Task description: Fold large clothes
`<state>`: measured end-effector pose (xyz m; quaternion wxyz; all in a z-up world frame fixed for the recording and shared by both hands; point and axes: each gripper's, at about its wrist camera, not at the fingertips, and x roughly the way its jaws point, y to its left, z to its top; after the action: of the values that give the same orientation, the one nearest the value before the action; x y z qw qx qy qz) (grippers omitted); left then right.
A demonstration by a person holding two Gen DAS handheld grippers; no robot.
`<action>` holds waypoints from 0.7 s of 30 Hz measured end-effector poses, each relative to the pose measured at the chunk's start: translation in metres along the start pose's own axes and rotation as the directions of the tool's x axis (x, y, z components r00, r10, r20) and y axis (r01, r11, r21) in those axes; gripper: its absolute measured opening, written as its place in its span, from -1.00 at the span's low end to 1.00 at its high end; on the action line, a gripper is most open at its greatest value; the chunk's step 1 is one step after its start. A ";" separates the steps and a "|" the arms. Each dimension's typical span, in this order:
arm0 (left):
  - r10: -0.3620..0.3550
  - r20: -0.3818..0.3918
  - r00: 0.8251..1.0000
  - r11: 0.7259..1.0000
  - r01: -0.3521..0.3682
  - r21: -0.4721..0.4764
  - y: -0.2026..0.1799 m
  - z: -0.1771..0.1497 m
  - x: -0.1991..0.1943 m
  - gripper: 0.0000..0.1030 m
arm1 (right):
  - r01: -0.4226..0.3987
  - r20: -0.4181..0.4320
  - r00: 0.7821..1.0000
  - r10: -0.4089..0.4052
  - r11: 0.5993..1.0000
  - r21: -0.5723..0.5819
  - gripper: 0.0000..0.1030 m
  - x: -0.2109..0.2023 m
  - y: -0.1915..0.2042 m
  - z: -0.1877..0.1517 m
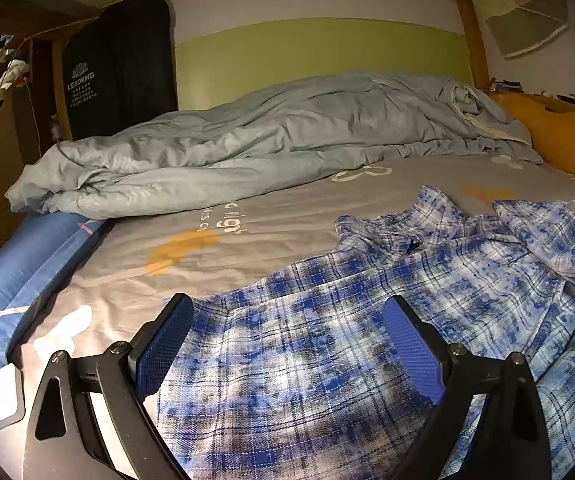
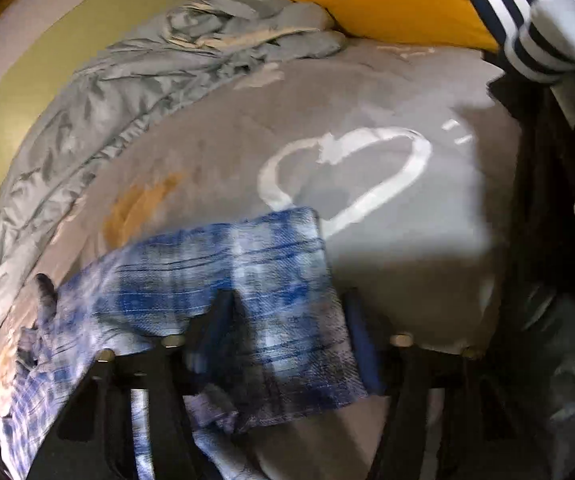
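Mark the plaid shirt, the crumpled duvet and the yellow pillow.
plaid shirt (image 1: pixel 327 340): left wrist view, body panel between the fingers.
crumpled duvet (image 1: pixel 247 140): left wrist view, middle of the heap.
yellow pillow (image 2: pixel 387 0): right wrist view, centre of its face.

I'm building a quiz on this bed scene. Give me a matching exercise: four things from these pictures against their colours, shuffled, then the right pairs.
Things:
1. shirt
2. duvet
3. pillow
4. heart outline on the bedsheet

Colours:
A. white
B. mustard yellow
C. blue and white plaid
D. pale grey-green

Pairs: 1-C, 2-D, 3-B, 4-A
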<state>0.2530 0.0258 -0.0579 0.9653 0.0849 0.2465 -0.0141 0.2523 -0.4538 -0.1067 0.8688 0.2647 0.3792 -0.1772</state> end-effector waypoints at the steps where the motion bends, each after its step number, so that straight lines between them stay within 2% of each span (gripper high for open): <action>1: 0.000 -0.001 1.000 1.000 0.000 0.002 -0.001 0.000 0.000 0.85 | -0.035 -0.005 0.999 0.035 0.999 -0.003 -0.79 0.000 0.002 -0.001; 3: -0.007 -0.001 1.000 1.000 0.007 0.004 -0.002 0.000 -0.001 0.85 | -0.034 0.034 0.999 0.035 0.999 -0.029 -0.80 -0.008 0.008 -0.006; 5: -0.011 0.004 1.000 1.000 0.011 0.005 -0.004 0.000 -0.003 0.85 | -0.005 0.119 0.993 0.015 0.996 -0.086 -0.82 -0.031 0.024 -0.010; 6: -0.013 0.008 1.000 1.000 0.013 0.006 -0.004 0.000 -0.003 0.85 | -0.016 0.155 0.987 0.034 0.993 -0.118 -0.82 -0.041 0.034 -0.012; 7: -0.015 0.011 1.000 1.000 0.015 0.007 -0.005 0.000 -0.004 0.85 | -0.079 0.173 0.979 0.106 0.985 -0.154 -0.82 -0.052 0.044 -0.015; 8: -0.014 0.012 1.000 1.000 0.014 0.007 -0.006 0.000 -0.005 0.85 | -0.177 0.173 0.963 0.209 0.967 -0.186 -0.82 -0.062 0.053 -0.020; 9: -0.012 0.011 1.000 1.000 0.012 0.008 -0.006 0.001 -0.005 0.85 | -0.259 0.163 0.941 0.297 0.940 -0.221 -0.82 -0.070 0.062 -0.024; 10: -0.010 0.009 1.000 1.000 0.010 0.009 -0.007 0.001 -0.004 0.85 | -0.343 0.148 0.909 0.389 0.902 -0.260 -0.82 -0.078 0.070 -0.030; 11: -0.009 0.008 1.000 1.000 0.009 0.010 -0.007 0.001 -0.004 0.85 | -0.399 0.132 0.885 0.448 0.872 -0.286 -0.82 -0.083 0.077 -0.036; 12: -0.009 0.007 1.000 1.000 0.009 0.009 -0.007 0.001 -0.004 0.85 | -0.465 0.092 0.850 0.518 0.822 -0.330 -0.82 -0.089 0.091 -0.046; 14: -0.010 0.008 1.000 1.000 0.010 0.009 -0.007 0.001 -0.004 0.85 | -0.501 0.031 0.830 0.556 0.770 -0.396 -0.82 -0.093 0.119 -0.068; 17: -0.014 0.012 1.000 1.000 0.014 0.011 -0.008 0.000 -0.004 0.85 | -0.620 -0.148 0.760 0.633 0.639 -0.455 -0.82 -0.091 0.156 -0.101; 18: -0.017 0.013 1.000 1.000 0.017 0.016 -0.009 0.000 -0.004 0.85 | -0.649 -0.191 0.741 0.644 0.613 -0.451 -0.82 -0.091 0.163 -0.108; 19: -0.023 0.013 1.000 1.000 0.023 0.019 -0.010 0.000 -0.004 0.84 | -0.689 -0.271 0.713 0.646 0.575 -0.442 -0.82 -0.086 0.174 -0.120; 20: -0.032 0.011 0.999 0.999 0.032 0.023 -0.011 0.000 -0.005 0.83 | -0.698 -0.307 0.707 0.637 0.562 -0.443 -0.82 -0.086 0.176 -0.128; 21: -0.045 0.008 0.999 0.999 0.045 0.027 -0.012 -0.001 -0.004 0.80 | -0.692 -0.337 0.716 0.612 0.557 -0.458 -0.82 -0.083 0.182 -0.136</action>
<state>0.2479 0.0139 -0.0584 0.9645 0.0923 0.2441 -0.0397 0.2140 -0.2191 -0.0626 0.8802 0.1338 0.3473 0.2944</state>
